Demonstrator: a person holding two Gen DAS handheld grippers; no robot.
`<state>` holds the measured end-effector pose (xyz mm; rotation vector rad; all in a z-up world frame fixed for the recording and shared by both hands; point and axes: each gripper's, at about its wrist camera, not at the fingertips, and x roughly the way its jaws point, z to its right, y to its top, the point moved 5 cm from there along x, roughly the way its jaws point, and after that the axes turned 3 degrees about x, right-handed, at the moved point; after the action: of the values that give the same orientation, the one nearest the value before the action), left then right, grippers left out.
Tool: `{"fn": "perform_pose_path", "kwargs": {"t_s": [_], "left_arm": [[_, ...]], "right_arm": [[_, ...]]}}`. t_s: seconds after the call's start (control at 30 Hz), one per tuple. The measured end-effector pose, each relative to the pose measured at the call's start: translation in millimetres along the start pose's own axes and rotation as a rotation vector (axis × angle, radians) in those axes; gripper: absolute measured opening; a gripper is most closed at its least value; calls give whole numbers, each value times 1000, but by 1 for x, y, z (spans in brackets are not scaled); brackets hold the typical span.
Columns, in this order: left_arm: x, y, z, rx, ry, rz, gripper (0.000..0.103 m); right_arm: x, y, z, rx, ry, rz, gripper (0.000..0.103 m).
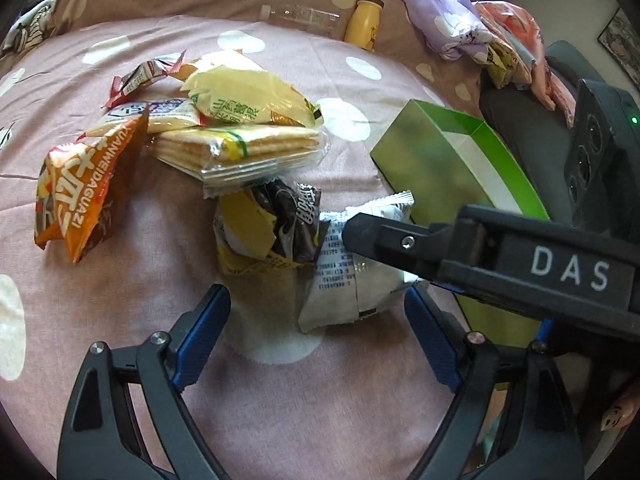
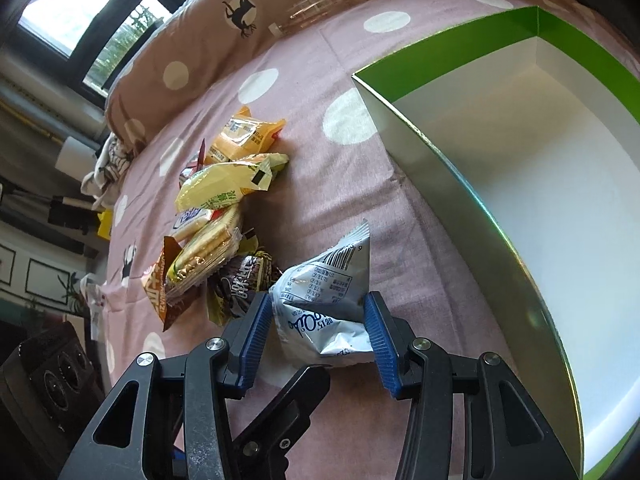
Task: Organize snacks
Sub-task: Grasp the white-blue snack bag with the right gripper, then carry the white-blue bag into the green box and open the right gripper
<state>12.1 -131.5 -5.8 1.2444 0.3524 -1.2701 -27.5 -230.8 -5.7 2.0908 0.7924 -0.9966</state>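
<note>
**First packet gripped, box not yet filled**

Pink polka-dot bedding [image 2: 304, 92] covers the whole working surface. Nearest in the right wrist view, the right gripper [image 2: 318, 330] has its blue pads pressed on both sides of a silver-white packet [image 2: 324, 300], low in the centre of the frame. In the left wrist view, the left gripper [image 1: 316, 344] hangs with fingers spread wide, holding nothing. Just beyond, a dark chocolate packet [image 1: 276, 228], a clear biscuit pack [image 1: 240, 152], an orange seed bag [image 1: 76, 196] and yellow packets [image 1: 248, 96] lie heaped in the middle left. At right, the green box [image 2: 420, 128] shows only bare white floor, so nearly all sorting seems left.
</note>
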Motion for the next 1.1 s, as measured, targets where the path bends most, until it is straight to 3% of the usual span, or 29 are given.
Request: {"fn": "perform_pose_path", "kwargs": {"t_s": [0.07, 0.2, 0.3, 0.33, 0.6, 0.73, 0.9, 1.1], "left_arm": [[4, -1, 1, 6, -11, -2, 88], [12, -1, 8, 42, -63, -5, 65], [11, 0, 14, 86, -31, 14, 62], [7, 0, 17, 104, -31, 27, 57], [-28, 8, 34, 173, 29, 142, 56], [-41, 16, 51, 217, 23, 198, 56], [-48, 32, 76, 269, -12, 229, 56], [-47, 46, 111, 358, -23, 251, 53]], "right_arm": [[1, 0, 3, 4, 24, -6, 50], [4, 0, 1, -11, 55, -20, 50], [4, -2, 2, -5, 66, -25, 50], [1, -2, 1, 0, 74, -19, 50], [-36, -3, -22, -74, 117, 93, 50], [-63, -1, -28, -94, 140, 173, 50], [-97, 6, -16, -63, 157, 272, 50], [-119, 13, 14, 17, 187, 329, 50]]}}
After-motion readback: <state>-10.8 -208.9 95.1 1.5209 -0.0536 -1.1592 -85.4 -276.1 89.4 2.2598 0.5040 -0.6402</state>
